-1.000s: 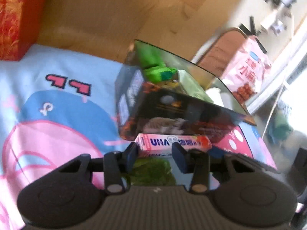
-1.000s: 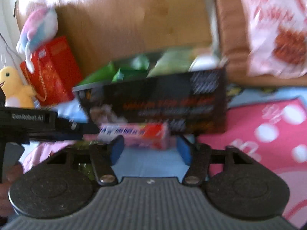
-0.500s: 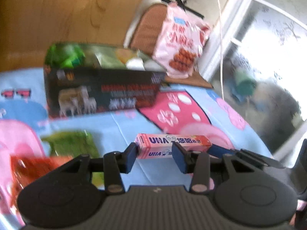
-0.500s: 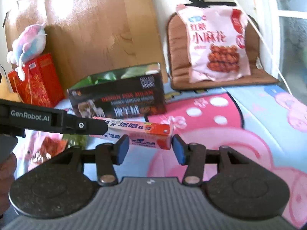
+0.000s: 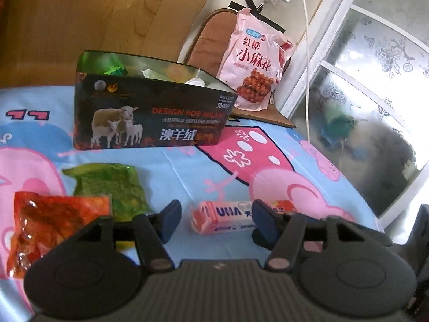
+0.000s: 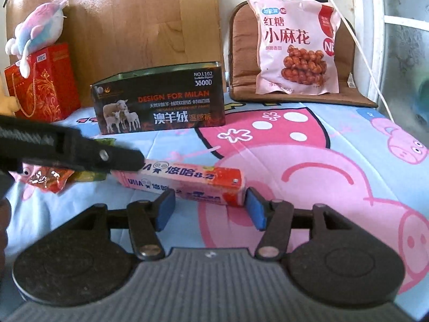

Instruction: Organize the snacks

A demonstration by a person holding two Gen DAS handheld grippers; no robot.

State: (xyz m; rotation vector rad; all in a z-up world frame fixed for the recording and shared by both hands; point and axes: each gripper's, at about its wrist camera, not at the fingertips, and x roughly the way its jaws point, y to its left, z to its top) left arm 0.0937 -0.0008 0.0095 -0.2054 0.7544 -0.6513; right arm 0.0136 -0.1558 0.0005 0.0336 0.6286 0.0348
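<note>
A pink UHA candy box [image 5: 225, 216] lies on the cartoon bedsheet [image 5: 187, 166] between the pads of my left gripper [image 5: 215, 222]. Its jaws are opening: the left pad stands clear of the box and the right pad overlaps its far half. In the right wrist view the same candy box [image 6: 185, 179] lies crosswise just beyond my right gripper [image 6: 210, 210]. That gripper's jaws are opening too and press on nothing. One black finger of the left gripper [image 6: 80, 153] reaches the box's left end. Behind it stands an open black tin [image 5: 150, 118] with sheep on its side, holding several snack packets.
A green packet [image 5: 112, 187] and a red packet [image 5: 53, 220] lie on the sheet left of the candy box. A big pink snack bag [image 6: 295, 40] leans on a brown cushion [image 6: 241, 53]. A red gift bag [image 6: 43, 83] with a plush toy [image 6: 37, 26] stands far left. A window is at the right.
The left gripper, shut on the candy box close to the tin, pulled back from it. Its jaws have spread and the box now rests on the sheet. The right jaws widened slightly.
</note>
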